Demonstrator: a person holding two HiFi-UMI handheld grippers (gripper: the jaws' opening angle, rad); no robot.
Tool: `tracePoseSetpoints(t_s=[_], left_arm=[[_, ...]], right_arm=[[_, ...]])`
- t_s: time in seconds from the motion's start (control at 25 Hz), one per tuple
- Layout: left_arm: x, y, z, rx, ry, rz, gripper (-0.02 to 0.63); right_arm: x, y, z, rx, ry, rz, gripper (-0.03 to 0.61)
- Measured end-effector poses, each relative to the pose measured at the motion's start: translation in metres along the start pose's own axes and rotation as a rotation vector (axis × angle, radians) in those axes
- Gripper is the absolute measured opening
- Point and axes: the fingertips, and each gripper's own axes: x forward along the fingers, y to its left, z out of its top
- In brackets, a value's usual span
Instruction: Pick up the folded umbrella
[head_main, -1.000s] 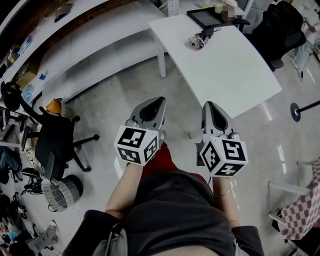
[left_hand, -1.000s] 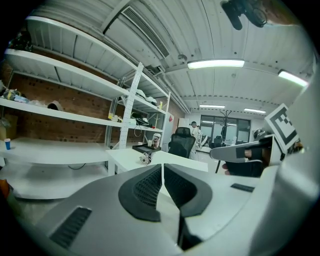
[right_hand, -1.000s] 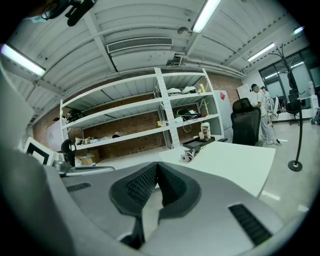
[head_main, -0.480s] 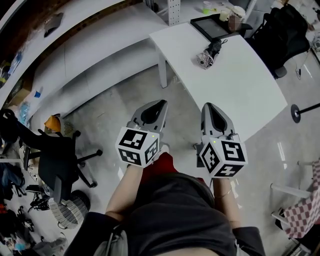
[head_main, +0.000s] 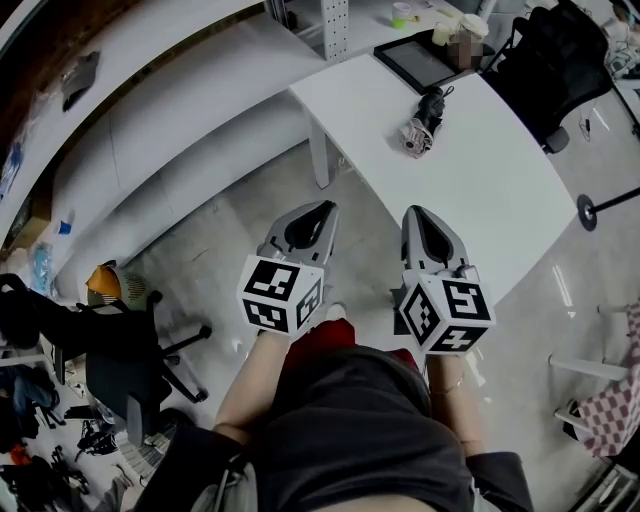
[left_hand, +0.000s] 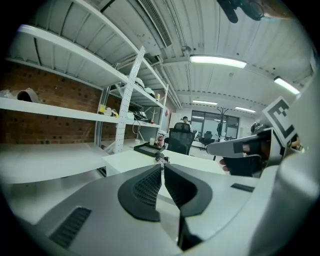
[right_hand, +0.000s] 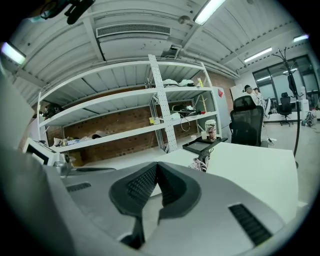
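Note:
The folded umbrella (head_main: 421, 122), pale patterned fabric with a black handle, lies on the white table (head_main: 490, 190) ahead of me. It appears small past the jaw tips in the left gripper view (left_hand: 160, 159) and in the right gripper view (right_hand: 202, 163). My left gripper (head_main: 319, 208) and right gripper (head_main: 414, 212) are held side by side over the floor, short of the table's near edge. Both point toward the table, and their jaws are shut with nothing between them (left_hand: 162, 165) (right_hand: 157, 164).
A black tray (head_main: 421, 60) and a cup (head_main: 461, 27) stand at the table's far end, with a black office chair (head_main: 560, 60) behind. Long white shelving (head_main: 190, 110) runs along the left. Another chair (head_main: 115, 345) stands at the lower left, a checkered cloth (head_main: 612, 412) at the right.
I have walked toward the table: it and the umbrella lie nearer and lower in the head view. Both grippers keep their pose, still shut.

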Motion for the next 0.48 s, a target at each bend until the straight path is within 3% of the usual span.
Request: tracePoseSetpoints(t_s=[0.48], left_arm=[[0.02, 0.027, 0.001, -0.018, 0.009, -0.04, 0.026]], right_arm=[[0.02, -0.007, -0.005, -0.003, 0.041, -0.074, 0.018]])
